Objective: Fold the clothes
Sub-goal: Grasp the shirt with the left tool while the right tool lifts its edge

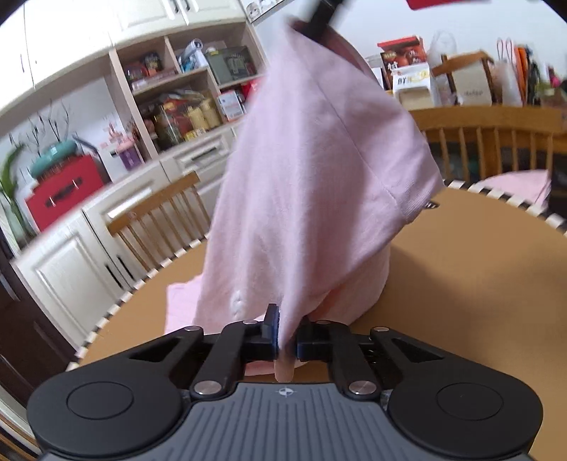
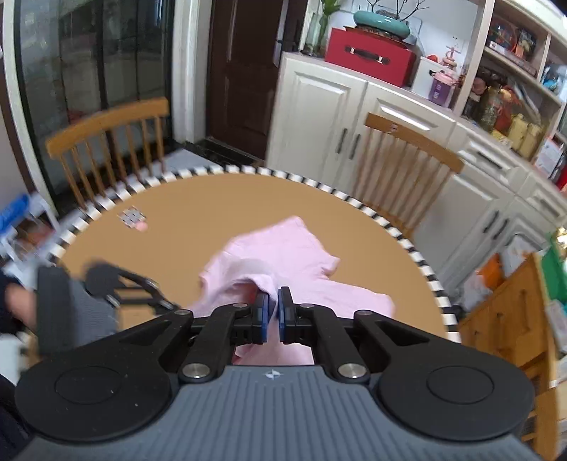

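Observation:
A pale pink garment hangs stretched above the round brown table. My left gripper is shut on its lower edge. The other gripper holds its upper end at the top of the left wrist view. In the right wrist view my right gripper is shut on the pink garment, whose rest drapes down onto the table. The left gripper shows blurred at the left of that view.
Wooden chairs stand around the table. White cabinets and full shelves line the wall. A second pink cloth lies at the far right table edge. A small checkered item lies on the table.

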Demonstrator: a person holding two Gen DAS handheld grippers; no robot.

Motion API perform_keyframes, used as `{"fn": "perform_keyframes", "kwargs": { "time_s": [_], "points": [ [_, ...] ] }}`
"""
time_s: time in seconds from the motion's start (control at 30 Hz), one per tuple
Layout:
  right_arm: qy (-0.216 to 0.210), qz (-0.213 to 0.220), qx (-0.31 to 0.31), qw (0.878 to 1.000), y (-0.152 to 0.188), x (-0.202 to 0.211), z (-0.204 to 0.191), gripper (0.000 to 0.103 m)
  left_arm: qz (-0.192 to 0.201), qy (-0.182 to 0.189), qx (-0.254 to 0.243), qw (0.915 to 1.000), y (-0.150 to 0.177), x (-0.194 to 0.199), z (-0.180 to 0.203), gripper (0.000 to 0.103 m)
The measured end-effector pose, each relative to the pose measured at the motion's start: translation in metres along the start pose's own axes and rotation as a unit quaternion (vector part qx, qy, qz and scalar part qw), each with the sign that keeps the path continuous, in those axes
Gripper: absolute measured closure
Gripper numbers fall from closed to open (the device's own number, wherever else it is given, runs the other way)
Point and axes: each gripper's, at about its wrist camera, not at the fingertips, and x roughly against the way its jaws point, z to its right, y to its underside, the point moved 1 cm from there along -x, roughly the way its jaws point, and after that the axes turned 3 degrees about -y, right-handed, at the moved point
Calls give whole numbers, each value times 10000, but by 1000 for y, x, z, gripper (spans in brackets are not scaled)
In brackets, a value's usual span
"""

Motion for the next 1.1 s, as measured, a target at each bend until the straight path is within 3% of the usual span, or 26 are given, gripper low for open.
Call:
{"fn": "perform_keyframes", "kwargs": {
  "time_s": [0.1,0.13,0.2,0.3,0.37,0.43,0.57,0.7,0.83,0.9,0.97,1.1],
  "points": [
    [534,-403,503,9965,19,-24,-4,77,-272,368,272,9986,-12,15,-19,94],
    [699,-509,718,9937,26,-30,-9,62,-385,463,360,9975,-20,17,-28,94],
    [918,-627,1200,9865,39,-37,-26,58,-694,645,476,9944,-30,16,-46,94],
    [752,-176,1632,9836,47,-21,-67,57,-1125,1035,970,9835,-48,20,-76,94],
    [453,197,1953,9795,53,-10,-100,44,-1380,1405,1498,9689,-50,18,-94,94],
    [326,399,2276,9724,59,-7,-133,43,-1544,1634,1802,9576,-53,9,-110,94],
    [477,409,1891,9799,61,-20,-163,42,-1816,1995,2219,9370,-67,-5,-120,94],
    [917,489,1395,9847,58,-45,-185,43,-1985,2092,2412,9266,-80,-5,-118,94],
    [1747,578,837,9794,51,-63,-200,43,-2312,2364,3130,8903,-83,7,-113,94],
    [2182,565,685,9719,49,-70,-207,42,-2397,2282,3220,8870,-86,3,-116,94],
    [2557,502,743,9626,48,-79,-215,42,-2400,2220,3171,8902,-90,1,-112,94],
    [3051,346,766,9486,46,-98,-212,43,-2372,2312,3245,8860,-96,2,-108,93]
  ]
}}
